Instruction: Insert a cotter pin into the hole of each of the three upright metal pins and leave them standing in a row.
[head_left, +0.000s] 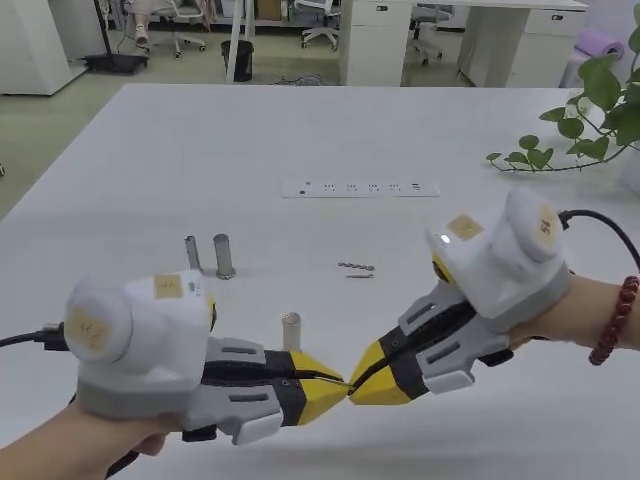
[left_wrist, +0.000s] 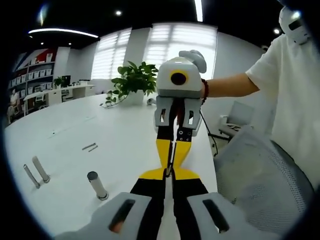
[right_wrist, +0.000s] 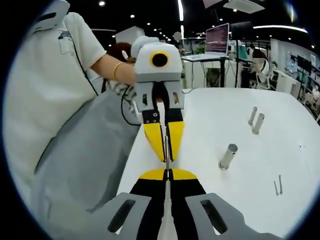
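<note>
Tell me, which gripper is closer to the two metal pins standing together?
Left. The two upright pins stand just beyond the left gripper, on that side. The right gripper is farther over, tip to tip with the left one.

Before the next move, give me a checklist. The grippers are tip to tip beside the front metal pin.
1. Cotter pin held: ok, a thin piece sits between the tips of the left gripper and the right gripper, both shut on it.
2. Front metal pin upright: ok.
3. Back metal pins upright: ok, side by side.
4. Three in a row: not ok, the front one stands apart.
5. Hole facing: cannot tell.
6. Spare cotter pins on the table: ok.
</note>
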